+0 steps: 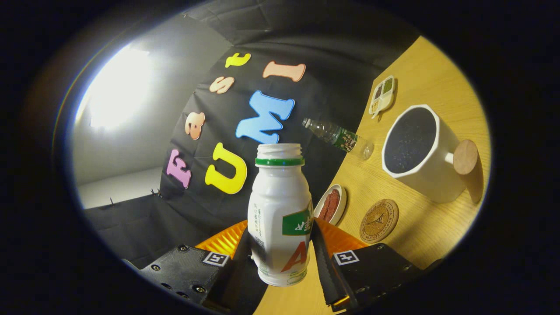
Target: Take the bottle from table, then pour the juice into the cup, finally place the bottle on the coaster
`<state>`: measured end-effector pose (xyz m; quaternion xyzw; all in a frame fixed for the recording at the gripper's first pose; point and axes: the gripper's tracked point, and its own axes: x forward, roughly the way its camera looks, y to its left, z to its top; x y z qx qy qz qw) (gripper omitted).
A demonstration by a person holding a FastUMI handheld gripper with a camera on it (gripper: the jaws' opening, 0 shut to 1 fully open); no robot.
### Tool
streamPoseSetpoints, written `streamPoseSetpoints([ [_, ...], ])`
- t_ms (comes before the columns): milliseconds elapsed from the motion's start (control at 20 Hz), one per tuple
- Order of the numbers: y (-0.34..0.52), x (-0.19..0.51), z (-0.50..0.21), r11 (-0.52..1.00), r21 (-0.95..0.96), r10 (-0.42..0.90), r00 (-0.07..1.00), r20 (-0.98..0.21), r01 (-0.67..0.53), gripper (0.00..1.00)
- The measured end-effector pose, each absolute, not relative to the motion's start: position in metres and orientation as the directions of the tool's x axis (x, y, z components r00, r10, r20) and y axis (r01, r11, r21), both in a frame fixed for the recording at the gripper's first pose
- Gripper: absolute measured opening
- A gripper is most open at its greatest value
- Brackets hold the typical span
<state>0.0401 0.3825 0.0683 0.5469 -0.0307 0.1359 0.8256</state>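
Gripper [282, 258] at lower centre, both fingers clamped on the uncapped white juice bottle [280, 214]; hold the squeeze firm; carry the mouth over the white cup [420, 153], centre right, beyond the cork coaster [379, 221]; tilt gradually to avoid spilling on the wooden table [420, 74].
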Motion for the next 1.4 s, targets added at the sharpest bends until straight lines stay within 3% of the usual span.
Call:
streamPoseSetpoints([
  [750, 0.355, 0.037, 0.074, 0.058, 0.969, 0.13, 0.964, 0.232, -0.241, 0.71],
  [1400, 0.351, 0.033, 0.076, -0.097, 0.967, 0.109, 0.963, 0.245, -0.235, 0.71],
])
